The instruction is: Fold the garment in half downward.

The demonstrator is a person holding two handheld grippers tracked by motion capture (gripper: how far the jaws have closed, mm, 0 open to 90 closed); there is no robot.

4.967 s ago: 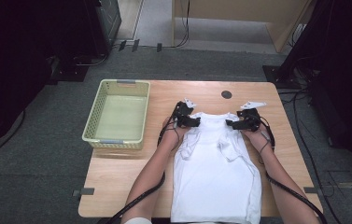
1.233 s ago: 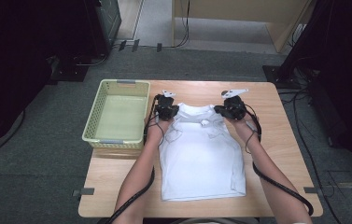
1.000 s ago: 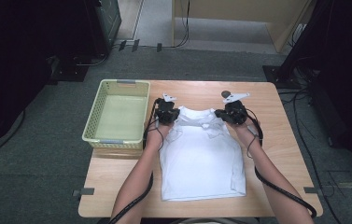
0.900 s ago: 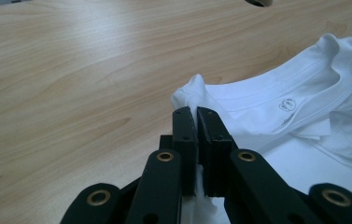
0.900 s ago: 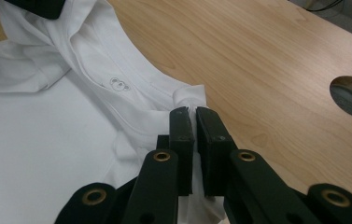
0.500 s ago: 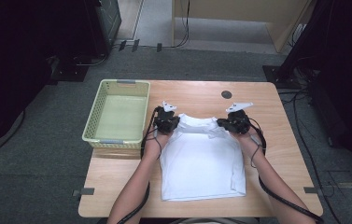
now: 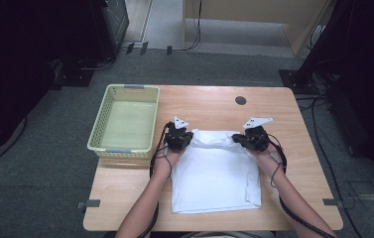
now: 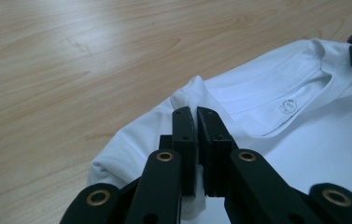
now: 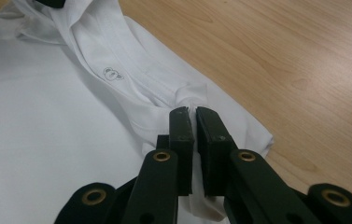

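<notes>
A white T-shirt (image 7: 216,171) lies flat at lower centre of the high view on the wooden table (image 7: 209,101). At its far corners the left gripper (image 8: 196,122) and right gripper (image 9: 193,119) each clench a pinch of its cloth. Farther, at centre left, stands a pale green basket (image 7: 100,130).

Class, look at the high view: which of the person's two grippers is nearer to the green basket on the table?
Left. The left gripper grips the white shirt just right of the green basket, almost beside its rim. The right gripper grips the shirt's far shoulder, across the collar.
</notes>
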